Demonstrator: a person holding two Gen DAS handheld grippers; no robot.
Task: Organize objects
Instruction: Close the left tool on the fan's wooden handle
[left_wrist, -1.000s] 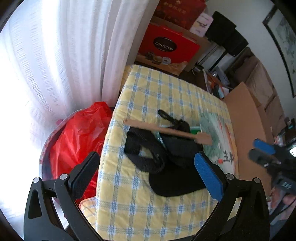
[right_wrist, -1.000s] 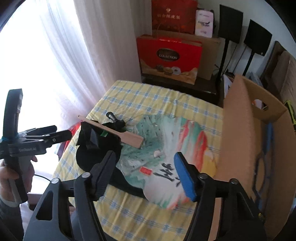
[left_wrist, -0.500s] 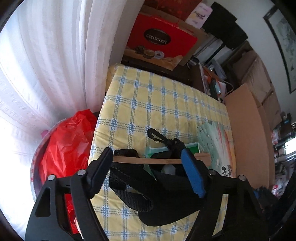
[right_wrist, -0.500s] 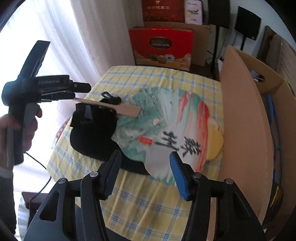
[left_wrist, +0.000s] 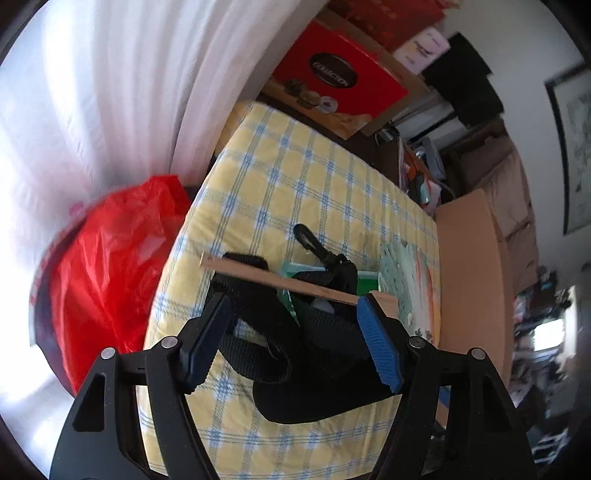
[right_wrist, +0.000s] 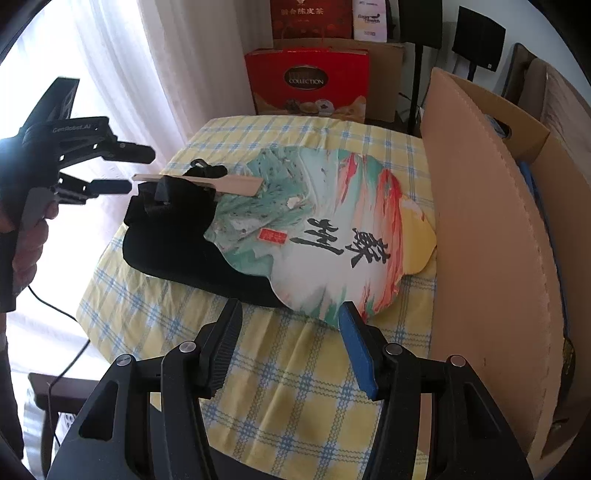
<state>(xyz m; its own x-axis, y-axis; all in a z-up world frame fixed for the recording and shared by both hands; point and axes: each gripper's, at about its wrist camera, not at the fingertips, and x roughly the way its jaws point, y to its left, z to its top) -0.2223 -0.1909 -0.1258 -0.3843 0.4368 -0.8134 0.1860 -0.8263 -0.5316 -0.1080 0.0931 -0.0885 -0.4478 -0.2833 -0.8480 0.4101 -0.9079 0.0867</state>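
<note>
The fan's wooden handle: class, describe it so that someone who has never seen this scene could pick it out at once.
Start at the table with the yellow checked cloth. A black strap bag lies at its window side beside a painted fan. The wooden handle is the pale flat stick lying across the bag's top, the only bare wood there.
</note>
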